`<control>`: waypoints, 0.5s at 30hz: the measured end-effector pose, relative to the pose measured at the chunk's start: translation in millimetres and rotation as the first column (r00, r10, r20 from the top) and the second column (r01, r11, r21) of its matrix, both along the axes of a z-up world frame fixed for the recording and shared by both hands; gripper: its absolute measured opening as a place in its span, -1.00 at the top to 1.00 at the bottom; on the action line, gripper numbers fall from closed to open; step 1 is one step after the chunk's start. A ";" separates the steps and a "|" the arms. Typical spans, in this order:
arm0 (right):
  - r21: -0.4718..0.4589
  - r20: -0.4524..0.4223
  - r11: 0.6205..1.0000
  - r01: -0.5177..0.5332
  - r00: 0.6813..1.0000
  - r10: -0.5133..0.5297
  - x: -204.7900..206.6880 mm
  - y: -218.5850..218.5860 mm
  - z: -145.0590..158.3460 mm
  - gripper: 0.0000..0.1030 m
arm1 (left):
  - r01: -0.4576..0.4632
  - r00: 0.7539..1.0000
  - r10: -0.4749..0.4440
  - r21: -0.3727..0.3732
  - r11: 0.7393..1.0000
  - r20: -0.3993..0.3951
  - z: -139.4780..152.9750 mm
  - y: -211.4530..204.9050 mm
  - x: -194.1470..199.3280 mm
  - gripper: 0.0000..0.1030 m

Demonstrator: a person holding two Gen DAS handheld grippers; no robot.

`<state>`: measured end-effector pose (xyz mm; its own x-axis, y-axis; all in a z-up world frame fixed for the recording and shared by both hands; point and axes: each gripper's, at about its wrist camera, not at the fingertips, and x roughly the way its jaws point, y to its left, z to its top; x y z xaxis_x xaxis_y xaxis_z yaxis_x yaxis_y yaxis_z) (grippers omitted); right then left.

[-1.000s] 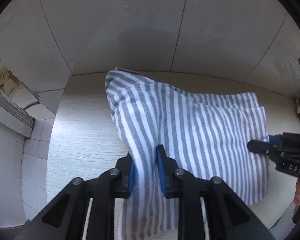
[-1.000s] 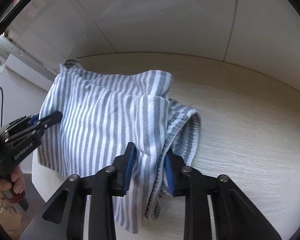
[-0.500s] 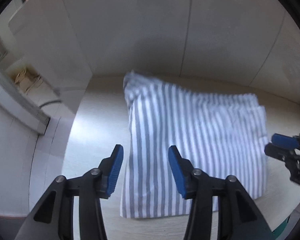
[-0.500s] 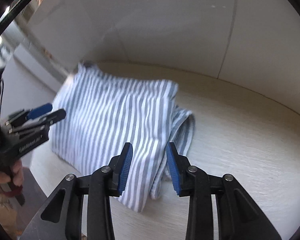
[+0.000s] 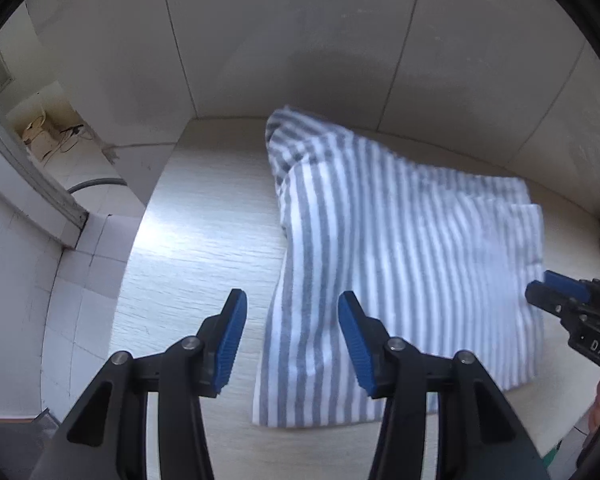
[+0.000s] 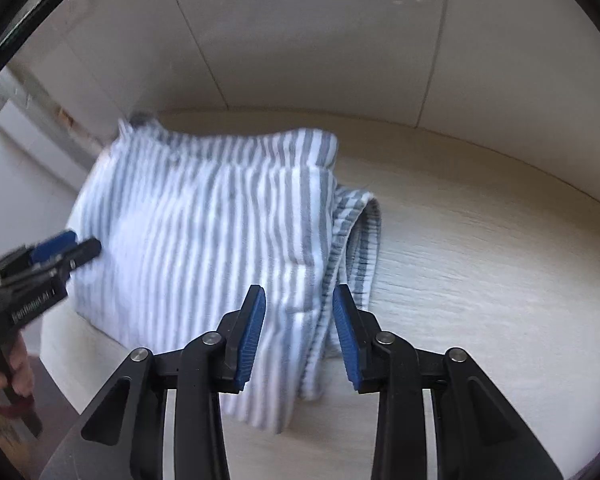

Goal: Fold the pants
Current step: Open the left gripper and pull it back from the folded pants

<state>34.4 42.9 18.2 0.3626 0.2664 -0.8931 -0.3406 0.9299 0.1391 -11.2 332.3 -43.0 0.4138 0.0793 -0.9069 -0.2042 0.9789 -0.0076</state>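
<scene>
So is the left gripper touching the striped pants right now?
Apart. In the left wrist view the left gripper has its blue pads spread clear of the striped pants, which lie flat on the table below.

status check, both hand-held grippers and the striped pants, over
Left hand-held gripper open, empty. Right hand-held gripper open, empty. Grey-and-white striped fabric pants folded on the pale wood-grain table. Nothing in the way.

A pale wood-grain surface (image 5: pixel 204 248) meets a white panelled wall (image 5: pixel 300 40), with white floor tiles (image 5: pixel 80 280) and daylight at left.
</scene>
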 end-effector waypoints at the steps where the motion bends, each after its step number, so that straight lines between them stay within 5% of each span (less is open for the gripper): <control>1: 0.004 0.008 1.000 0.012 1.000 -0.012 -4.5 -0.1 5.3 0.30 | 0.008 1.000 -0.008 -0.009 1.000 0.008 5.2 0.0 -2.3 0.01; 10: 0.012 0.062 0.999 0.051 0.997 -0.051 -56.8 17.2 33.1 0.29 | 0.053 0.997 -0.052 -0.025 0.998 0.054 44.2 -17.6 -32.5 -0.15; 15: 0.011 0.074 0.997 0.076 0.994 -0.076 -76.7 17.9 32.3 0.28 | 0.050 0.998 -0.049 -0.023 0.998 0.047 39.7 -24.0 -49.8 -0.26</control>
<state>-42.3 60.8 50.5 0.4471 0.2425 -0.8610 -0.2785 0.9525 0.1236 -61.0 308.3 -3.2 0.4581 0.0363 -0.8882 -0.1545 0.9872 -0.0393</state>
